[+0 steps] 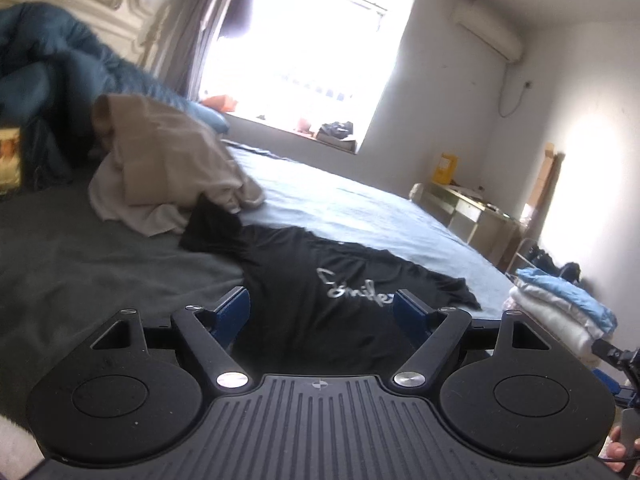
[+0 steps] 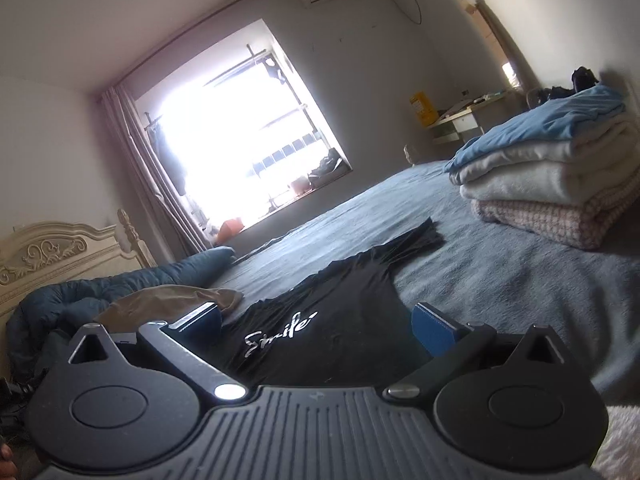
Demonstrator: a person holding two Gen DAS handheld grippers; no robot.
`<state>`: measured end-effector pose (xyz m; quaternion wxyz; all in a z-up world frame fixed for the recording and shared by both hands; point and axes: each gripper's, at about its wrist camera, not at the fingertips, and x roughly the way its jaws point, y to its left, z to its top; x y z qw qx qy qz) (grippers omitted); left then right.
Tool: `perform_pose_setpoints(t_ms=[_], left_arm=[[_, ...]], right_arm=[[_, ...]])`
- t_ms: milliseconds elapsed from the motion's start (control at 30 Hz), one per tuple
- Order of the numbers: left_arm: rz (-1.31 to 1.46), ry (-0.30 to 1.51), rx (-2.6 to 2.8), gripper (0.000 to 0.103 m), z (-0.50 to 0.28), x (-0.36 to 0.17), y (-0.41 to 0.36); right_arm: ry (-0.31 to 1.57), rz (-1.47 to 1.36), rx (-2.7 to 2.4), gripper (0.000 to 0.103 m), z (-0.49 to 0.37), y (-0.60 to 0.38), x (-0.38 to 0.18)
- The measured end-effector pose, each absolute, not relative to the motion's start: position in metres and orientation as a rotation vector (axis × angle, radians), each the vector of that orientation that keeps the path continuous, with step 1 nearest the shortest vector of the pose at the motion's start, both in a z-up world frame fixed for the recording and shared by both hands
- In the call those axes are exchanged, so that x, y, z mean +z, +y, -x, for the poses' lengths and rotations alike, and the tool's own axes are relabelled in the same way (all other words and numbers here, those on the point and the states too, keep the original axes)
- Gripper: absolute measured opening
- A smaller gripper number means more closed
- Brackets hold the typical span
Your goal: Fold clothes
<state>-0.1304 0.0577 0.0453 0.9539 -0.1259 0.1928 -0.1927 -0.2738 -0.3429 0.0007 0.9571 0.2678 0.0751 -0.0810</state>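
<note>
1. While both jaws stand apart and empty, the left hand-held gripper (image 1: 318, 304) and right hand-held gripper (image 2: 316, 322) face the black short-sleeved T-shirt with white script (image 1: 320, 276).
2. It lies flat, centre frame, on the grey-blue bed (image 1: 360, 204).

Matt black cloth T-shirt (image 1: 320, 280) on soft grey bedspread (image 1: 100, 264).

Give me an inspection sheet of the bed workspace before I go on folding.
Surface: blue-grey bed sheet, mostly bare.
Job's things: black T-shirt spread flat, unfolded, white script print up; folded stack at the right.
Clutter: beige garments heaped near the dark blue duvet.
Grippers: left hand-held gripper open, empty; right hand-held gripper open, empty.
Cables: wall cord only.
Surroundings: bright window, desk, headboard.
</note>
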Motion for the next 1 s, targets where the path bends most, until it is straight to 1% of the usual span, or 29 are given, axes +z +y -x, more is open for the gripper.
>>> perform_pose_setpoints(t_ms=[267,433,600,800,1000], left_arm=[[0.159,0.452,-0.491,0.080,0.114,0.019,-0.005],[0.116,0.507,-0.530,0.080,0.090,-0.005,-0.033],[0.120,0.560,-0.533,0.080,0.059,-0.024,-0.046],[0.075,0.540,-0.540,0.080,0.009,-0.022,-0.070],[-0.100,0.466,-0.677,0.080,-0.039,-0.015,-0.141]], right_arm=[[0.208,-0.538,-0.163,0.103,0.261,-0.354,-0.022],[0.188,-0.459,-0.202,0.103,0.248,-0.352,-0.026],[0.213,-0.335,-0.173,0.103,0.230,-0.343,-0.030],[0.232,-0.319,-0.130,0.103,0.183,-0.366,-0.018],[0.285,-0.353,-0.113,0.102,0.109,-0.416,-0.005]])
